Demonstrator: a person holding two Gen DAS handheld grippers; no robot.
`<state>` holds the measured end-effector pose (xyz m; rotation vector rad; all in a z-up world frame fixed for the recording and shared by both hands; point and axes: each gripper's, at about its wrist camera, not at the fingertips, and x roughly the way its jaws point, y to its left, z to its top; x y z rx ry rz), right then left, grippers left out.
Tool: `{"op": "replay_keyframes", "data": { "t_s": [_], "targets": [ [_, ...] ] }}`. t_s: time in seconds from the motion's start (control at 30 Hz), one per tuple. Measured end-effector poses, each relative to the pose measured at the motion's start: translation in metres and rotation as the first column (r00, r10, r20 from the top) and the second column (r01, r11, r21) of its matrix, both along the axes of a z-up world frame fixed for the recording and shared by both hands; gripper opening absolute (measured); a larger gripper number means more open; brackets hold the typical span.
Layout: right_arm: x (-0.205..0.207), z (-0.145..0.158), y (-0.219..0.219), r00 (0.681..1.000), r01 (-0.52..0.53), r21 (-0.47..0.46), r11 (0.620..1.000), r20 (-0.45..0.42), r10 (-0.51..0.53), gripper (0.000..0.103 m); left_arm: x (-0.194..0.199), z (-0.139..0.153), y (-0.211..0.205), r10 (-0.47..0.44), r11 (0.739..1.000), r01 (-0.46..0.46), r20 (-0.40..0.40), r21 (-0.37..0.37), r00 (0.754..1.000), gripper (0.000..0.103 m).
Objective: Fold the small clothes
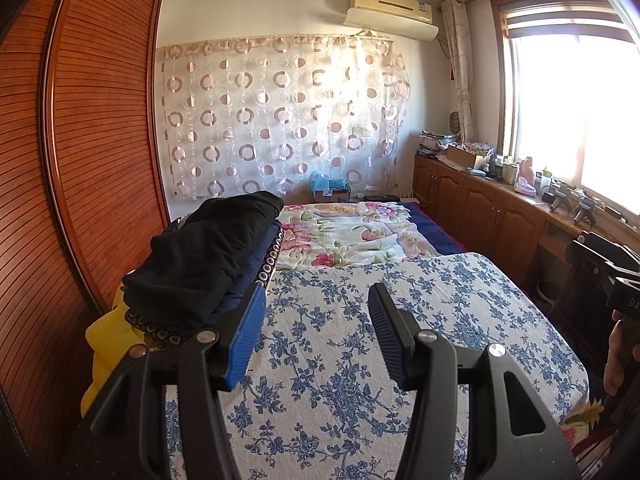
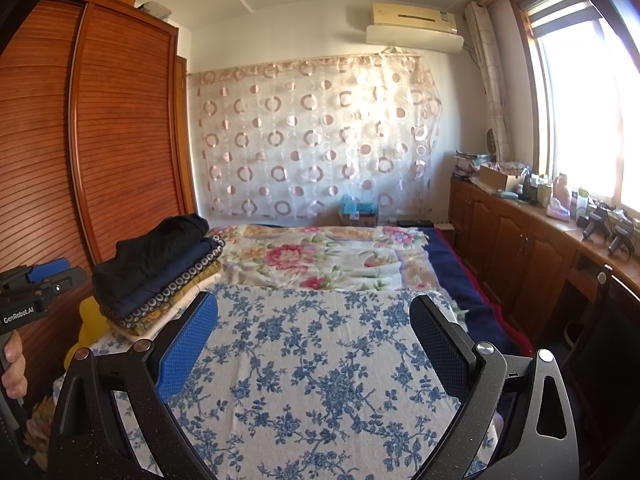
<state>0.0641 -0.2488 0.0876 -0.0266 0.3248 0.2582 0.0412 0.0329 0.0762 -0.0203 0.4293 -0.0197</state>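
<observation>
A stack of folded clothes (image 1: 208, 256), black on top, dark blue and patterned pieces below, lies at the left edge of the bed; it also shows in the right wrist view (image 2: 160, 268). A white cloth with blue flowers (image 1: 360, 344) covers the near part of the bed (image 2: 312, 368). My left gripper (image 1: 316, 296) is open and empty, held above that cloth, just right of the stack. My right gripper (image 2: 314, 312) is open and empty above the same cloth. The left gripper (image 2: 40, 284) shows at the left edge of the right wrist view.
A wooden slatted wardrobe (image 1: 80, 152) stands close on the left. A floral quilt (image 1: 352, 232) covers the far bed. Wooden cabinets (image 1: 480, 208) with clutter run under the window on the right. A yellow item (image 1: 108, 340) lies under the stack.
</observation>
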Motion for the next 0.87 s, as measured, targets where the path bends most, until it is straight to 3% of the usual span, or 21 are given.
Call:
{"op": "replay_keyframes", "data": {
  "t_s": [0.87],
  "targets": [
    [-0.0006,-0.0028,-0.0037,1.000,0.008,0.000,1.000,-0.001,-0.008,0.098,-0.0005,-0.0029,0.0016,-0.002,1.000,0.002,0.002,-0.001,1.000,0.053]
  ]
}}
